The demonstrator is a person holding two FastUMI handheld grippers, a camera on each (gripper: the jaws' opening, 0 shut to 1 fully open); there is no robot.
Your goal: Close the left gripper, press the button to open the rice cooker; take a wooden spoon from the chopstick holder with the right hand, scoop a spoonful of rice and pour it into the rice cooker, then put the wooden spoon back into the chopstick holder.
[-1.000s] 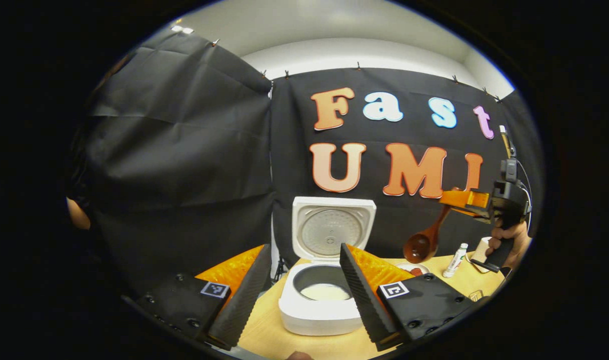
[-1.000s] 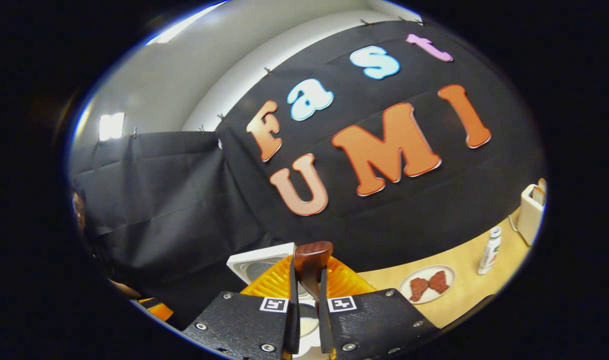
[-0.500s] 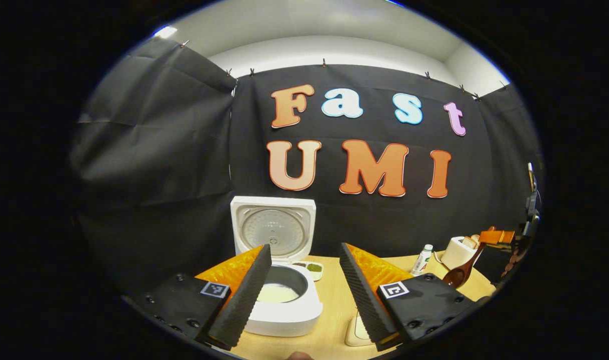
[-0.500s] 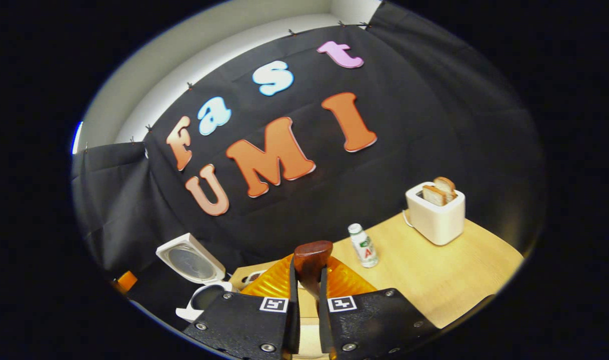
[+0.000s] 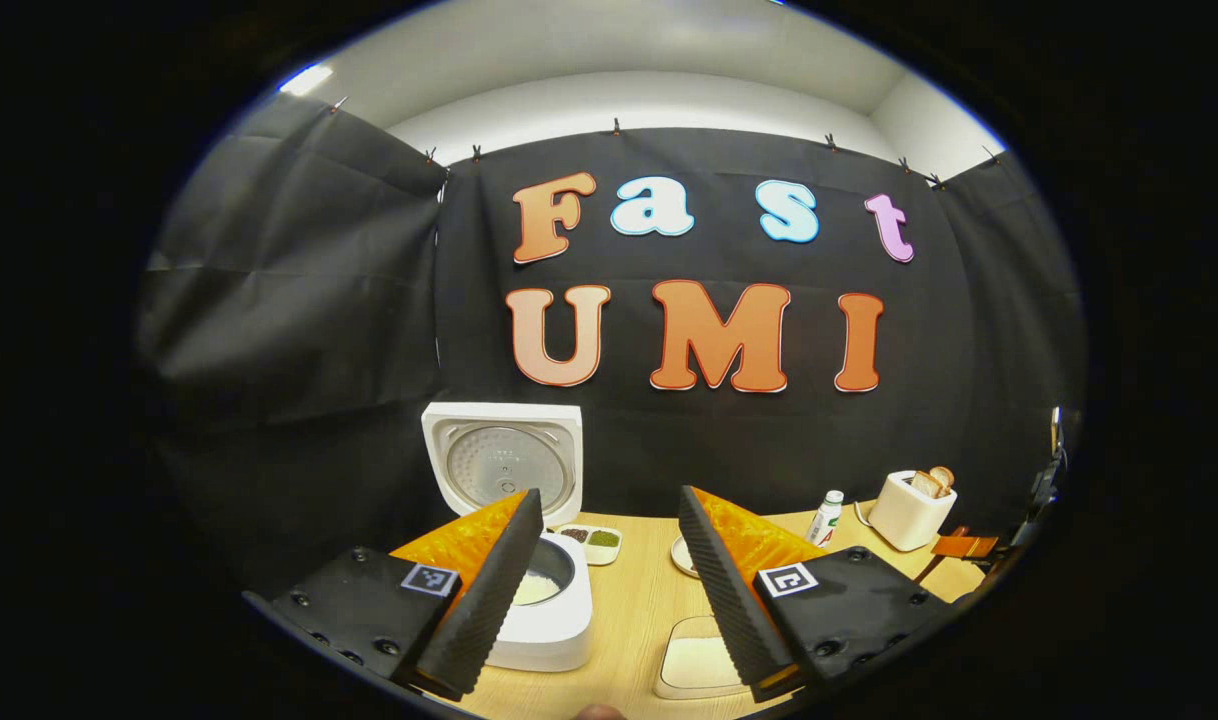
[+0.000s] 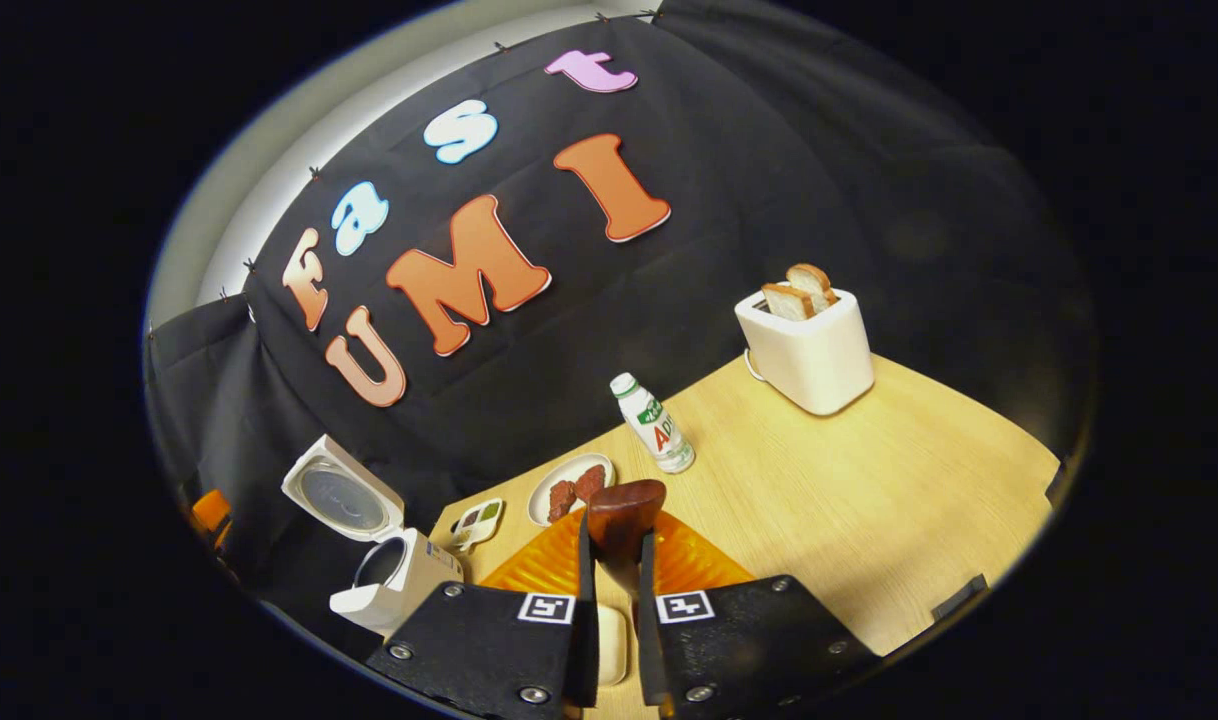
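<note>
Along the wooden table's (image 6: 869,480) back edge the rice cooker (image 5: 544,610) is standing open, while the right gripper (image 6: 609,640) is clamping the wooden spoon (image 6: 624,510) and the left gripper's (image 5: 604,590) fingers are idling apart.

Glossy wooden spoon (image 6: 624,510); matt wood-grain table (image 6: 869,480); smooth white plastic rice cooker (image 5: 539,620).
</note>
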